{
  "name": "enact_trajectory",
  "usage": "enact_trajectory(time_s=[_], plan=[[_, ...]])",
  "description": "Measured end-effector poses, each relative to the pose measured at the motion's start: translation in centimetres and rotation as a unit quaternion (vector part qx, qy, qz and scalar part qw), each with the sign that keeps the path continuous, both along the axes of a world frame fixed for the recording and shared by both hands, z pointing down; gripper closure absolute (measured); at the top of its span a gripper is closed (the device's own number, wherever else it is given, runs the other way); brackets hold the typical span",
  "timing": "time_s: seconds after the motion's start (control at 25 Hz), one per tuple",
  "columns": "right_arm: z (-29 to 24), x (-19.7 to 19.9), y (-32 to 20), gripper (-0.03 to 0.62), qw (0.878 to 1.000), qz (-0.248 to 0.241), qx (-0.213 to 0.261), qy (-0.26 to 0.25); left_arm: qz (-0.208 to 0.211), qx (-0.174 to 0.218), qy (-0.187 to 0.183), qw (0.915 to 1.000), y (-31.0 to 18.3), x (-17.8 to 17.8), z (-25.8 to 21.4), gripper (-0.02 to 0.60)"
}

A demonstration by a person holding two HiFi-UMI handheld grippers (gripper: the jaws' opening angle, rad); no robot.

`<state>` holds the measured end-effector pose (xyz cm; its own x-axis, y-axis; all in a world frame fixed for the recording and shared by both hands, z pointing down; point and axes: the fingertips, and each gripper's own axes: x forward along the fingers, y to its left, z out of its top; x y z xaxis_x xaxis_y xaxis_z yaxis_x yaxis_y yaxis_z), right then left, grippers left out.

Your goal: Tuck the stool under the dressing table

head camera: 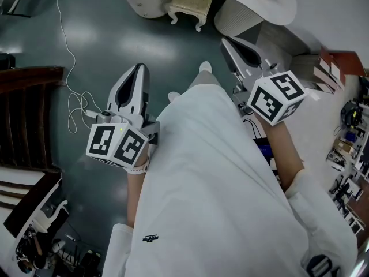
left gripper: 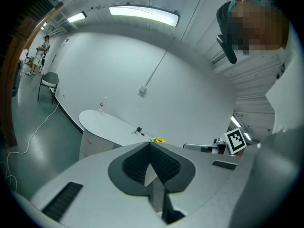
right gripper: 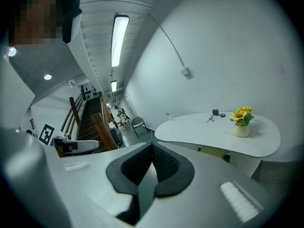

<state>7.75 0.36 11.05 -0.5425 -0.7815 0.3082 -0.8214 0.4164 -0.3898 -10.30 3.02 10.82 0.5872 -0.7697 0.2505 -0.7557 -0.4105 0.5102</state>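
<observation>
Left gripper (head camera: 139,69) and right gripper (head camera: 227,42): both pinched closed, nothing between the jaws. Stool (head camera: 188,3) stands straight ahead on the floor, between the two gripper lines and well apart from both. Its seat is already partly under the desk (head camera: 278,6) edge. Right gripper looks slightly nearer. I'd push it straight forward, toward the desk.

The cream cushioned stool (head camera: 187,2) stands at the near edge of the white curved dressing table (head camera: 277,4), between its two pedestals and partly beneath the top. A potted yellow flower (right gripper: 242,121) sits near the tabletop's right end. My left gripper (head camera: 137,74) and right gripper (head camera: 230,44) hang well short of the stool.
</observation>
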Motion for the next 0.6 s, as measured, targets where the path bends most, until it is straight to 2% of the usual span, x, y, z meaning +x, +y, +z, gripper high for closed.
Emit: enact_trajectory(time_s=[0.6], plan=[[-0.4, -1.4, 0.1, 0.585, 1.000, -0.025, -0.001, 0.016, -0.004, -0.001, 0.001, 1.0000, 0.3, -0.5, 0.2, 0.572]])
